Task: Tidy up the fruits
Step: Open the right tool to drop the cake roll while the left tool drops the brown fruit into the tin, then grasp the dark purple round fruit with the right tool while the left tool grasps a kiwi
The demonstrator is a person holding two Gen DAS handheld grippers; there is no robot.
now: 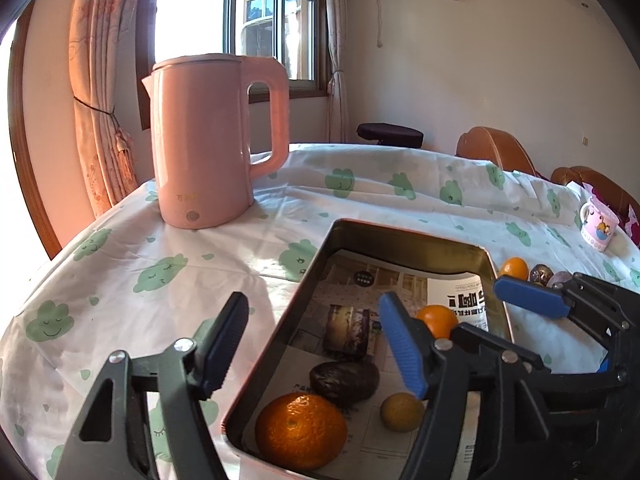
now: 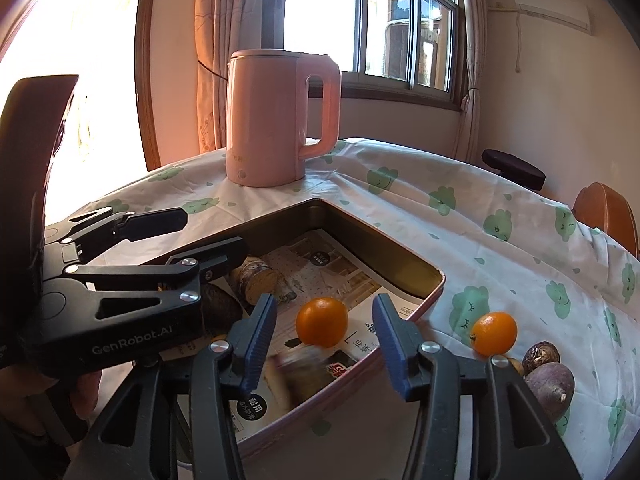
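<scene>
I hold both grippers over the tin point(image 1: 352, 236), which lies on the worktop point(image 1: 120, 264) a little in from its near edge, in front of the kettle point(image 1: 208, 144) at the far edge by the window. Judging by what lies inside, the sorting is well under way but not finished. The tin, lined with printed paper point(image 2: 320, 268), holds a large orange point(image 1: 301, 431) at its near corner, a dark fruit point(image 1: 346, 383) touching it, a small yellowish fruit point(image 1: 401, 412), a small orange point(image 2: 322, 322) nearer the middle, and a cut brown piece point(image 2: 256, 278) further in.

The left gripper point(image 1: 310, 344) has its fingers point(image 1: 224, 344) spread, nothing between them. The right gripper point(image 2: 324, 340) is likewise released: the small orange shows in the gap, apart from both pads, and appears to rest on the paper, though a blur just below it leaves this uncertain.

Still left, by my reading: a second small orange point(image 2: 494, 333), a brown fruit point(image 2: 541, 354) and a purple one point(image 2: 552, 386), clustered on the cloth just outside the tin, on its right. A mug point(image 1: 599, 227) stands well apart at the worktop's right edge.
</scene>
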